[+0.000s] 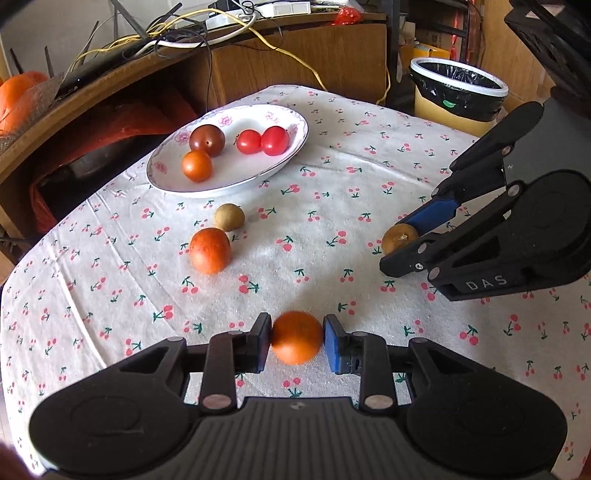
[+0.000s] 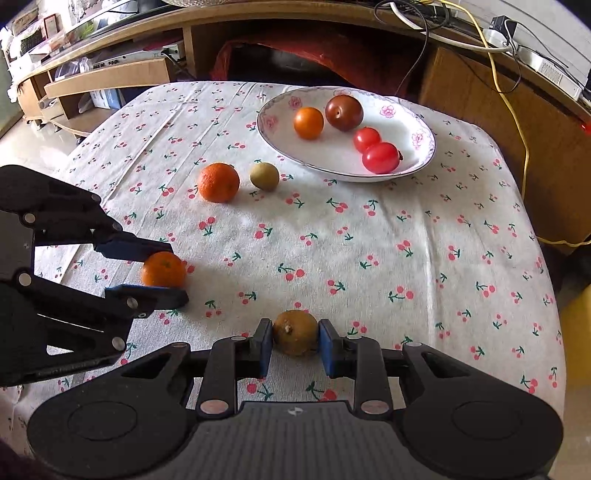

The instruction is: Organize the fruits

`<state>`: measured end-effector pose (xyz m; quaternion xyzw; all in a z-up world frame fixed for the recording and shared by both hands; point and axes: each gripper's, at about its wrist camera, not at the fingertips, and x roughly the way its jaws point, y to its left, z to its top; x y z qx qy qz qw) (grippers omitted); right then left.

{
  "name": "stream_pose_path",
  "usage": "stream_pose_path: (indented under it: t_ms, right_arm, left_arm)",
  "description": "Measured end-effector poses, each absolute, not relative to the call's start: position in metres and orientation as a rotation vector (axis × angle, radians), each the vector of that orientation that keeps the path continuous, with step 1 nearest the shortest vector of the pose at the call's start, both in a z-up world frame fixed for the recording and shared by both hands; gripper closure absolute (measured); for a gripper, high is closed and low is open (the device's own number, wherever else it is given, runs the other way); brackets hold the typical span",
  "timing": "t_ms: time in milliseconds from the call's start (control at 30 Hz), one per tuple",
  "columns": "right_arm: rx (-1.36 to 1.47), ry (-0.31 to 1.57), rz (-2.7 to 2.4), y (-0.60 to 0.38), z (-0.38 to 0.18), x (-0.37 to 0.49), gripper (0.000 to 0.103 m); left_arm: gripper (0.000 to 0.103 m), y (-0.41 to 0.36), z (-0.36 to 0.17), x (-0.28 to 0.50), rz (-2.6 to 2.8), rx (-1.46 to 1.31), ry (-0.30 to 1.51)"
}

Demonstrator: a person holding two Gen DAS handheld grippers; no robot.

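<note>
My left gripper is shut on a small orange low over the cherry-print cloth; the right wrist view shows the same orange between its blue pads. My right gripper is shut on a brown round fruit, which the left wrist view shows at the right. A white flowered plate at the far side holds a dark plum, a small orange fruit and two red tomatoes. Another orange and a small greenish-brown fruit lie on the cloth in front of the plate.
The table ends close behind the plate and drops off on both sides. A wooden shelf unit with cables and a power strip stands behind it. A bin with a black liner sits on the floor at the far right.
</note>
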<state>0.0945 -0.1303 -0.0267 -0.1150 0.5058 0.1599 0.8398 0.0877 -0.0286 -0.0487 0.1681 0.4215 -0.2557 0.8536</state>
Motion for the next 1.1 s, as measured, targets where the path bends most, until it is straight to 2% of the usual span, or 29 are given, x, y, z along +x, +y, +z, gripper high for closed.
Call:
stream_pose_path:
  t_ms: [67, 833, 1100]
  right_arm:
    - [-0.253, 1.062, 0.342, -0.1297, -0.0271, 0.0933, 0.080]
    - [-0.232, 1.065, 0.334, -0.1307, -0.0274, 0.0950, 0.080]
    - [-0.230, 1.075, 0.323, -0.1296, -0.0265, 0.0956, 0.080]
  left_arm:
    - [0.060, -0.0282, -0.0494, 0.0892, -0.533, 0.341, 0.887]
    - [0.058, -0.0221, -0.0495, 0.0840, -0.530, 0.323, 0.882]
    - [0.065, -0.0231, -0.0467, 0.0849, -0.518, 0.333, 0.902]
